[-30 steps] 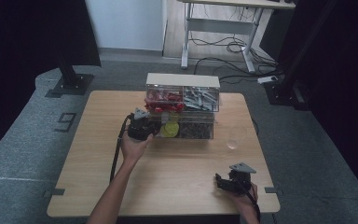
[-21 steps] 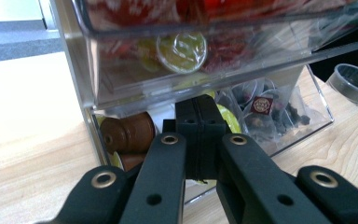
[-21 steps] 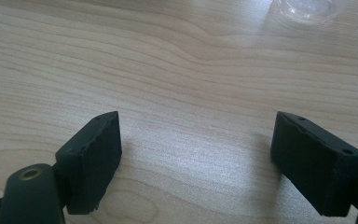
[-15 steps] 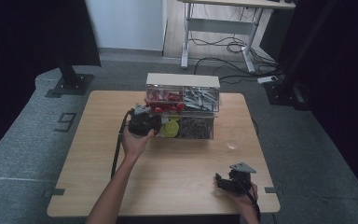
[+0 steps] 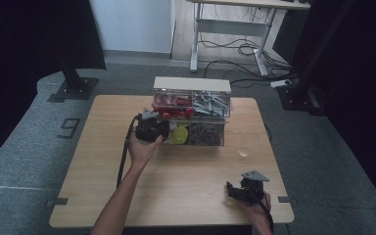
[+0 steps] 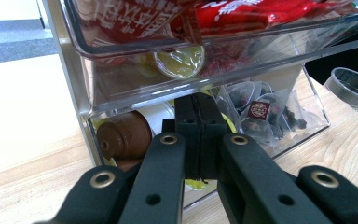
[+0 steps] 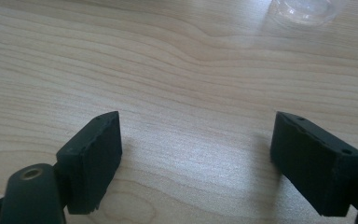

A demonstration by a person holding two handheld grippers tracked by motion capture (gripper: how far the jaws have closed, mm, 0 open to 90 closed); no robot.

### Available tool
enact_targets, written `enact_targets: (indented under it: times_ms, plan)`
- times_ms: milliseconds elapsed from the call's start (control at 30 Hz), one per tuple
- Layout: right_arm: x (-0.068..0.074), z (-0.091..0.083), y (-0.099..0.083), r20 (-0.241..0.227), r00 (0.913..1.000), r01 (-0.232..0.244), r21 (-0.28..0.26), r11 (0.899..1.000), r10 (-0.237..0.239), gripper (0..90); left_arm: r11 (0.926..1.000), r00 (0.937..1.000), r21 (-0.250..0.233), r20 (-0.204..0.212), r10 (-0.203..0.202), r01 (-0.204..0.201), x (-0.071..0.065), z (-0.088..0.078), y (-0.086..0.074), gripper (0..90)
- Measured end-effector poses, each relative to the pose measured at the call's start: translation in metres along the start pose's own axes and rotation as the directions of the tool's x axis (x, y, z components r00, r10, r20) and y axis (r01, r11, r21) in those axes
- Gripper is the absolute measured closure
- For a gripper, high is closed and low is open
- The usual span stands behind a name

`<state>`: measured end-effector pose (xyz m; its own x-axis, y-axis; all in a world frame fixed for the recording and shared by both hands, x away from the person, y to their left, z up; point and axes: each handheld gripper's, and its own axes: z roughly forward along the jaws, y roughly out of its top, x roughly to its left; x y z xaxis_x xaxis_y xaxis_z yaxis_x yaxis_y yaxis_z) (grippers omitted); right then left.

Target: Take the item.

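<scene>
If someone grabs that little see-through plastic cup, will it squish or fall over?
The clear plastic cup looks thin-walled, so a hard squeeze would probably dent it. It looks empty, so it's likely very light and might tip or skid across the smooth wooden table if bumped.

You're in a lab-style recording room: black curtains (image 5: 24,39) either side of the wooden surface (image 5: 103,161), grey carpet (image 5: 323,147), a height-adjustable desk (image 5: 235,29) with loose cables (image 5: 235,49) behind it.
</scene>
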<state>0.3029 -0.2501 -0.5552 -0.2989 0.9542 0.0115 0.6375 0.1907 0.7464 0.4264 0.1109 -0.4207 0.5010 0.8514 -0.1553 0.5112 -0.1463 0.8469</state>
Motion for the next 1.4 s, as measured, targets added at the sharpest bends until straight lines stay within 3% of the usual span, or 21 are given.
enact_targets:
  times_ms: [200, 300, 500, 700, 933, 1400]
  plan:
    - [0.000, -0.001, 0.000, 0.002, 1.0000, -0.009, -0.015, 1.000, 0.009, 25.1, 1.0000, 1.0000, 0.003, -0.002, 0.009, -0.009, 0.000, 0.000, 0.000, 89.5]
    - [0.002, -0.004, 0.001, -0.017, 0.9998, -0.012, -0.056, 0.998, 0.011, 30.0, 0.9999, 0.9999, 0.004, 0.001, 0.012, -0.012, 0.000, 0.002, 0.000, 89.8]
    - [0.007, -0.009, 0.008, -0.068, 0.9976, -0.020, -0.082, 0.996, 0.014, 32.1, 0.9999, 0.9999, 0.007, 0.005, 0.014, -0.014, -0.001, 0.006, -0.001, 89.9]
    - [0.010, -0.015, 0.024, -0.100, 0.9947, -0.041, -0.146, 0.988, 0.027, 35.8, 0.9997, 0.9998, 0.012, 0.005, 0.019, -0.019, -0.003, 0.008, 0.001, 89.9]
    - [0.014, -0.013, 0.037, -0.113, 0.9936, -0.026, -0.172, 0.985, 0.007, 37.8, 0.9995, 0.9997, 0.018, 0.001, 0.025, -0.025, -0.003, 0.007, 0.001, 89.9]
    - [0.024, -0.011, 0.067, -0.154, 0.9879, -0.049, -0.225, 0.973, 0.014, 41.5, 0.9995, 0.9995, 0.016, 0.017, 0.027, -0.028, -0.004, 0.004, 0.003, 89.7]
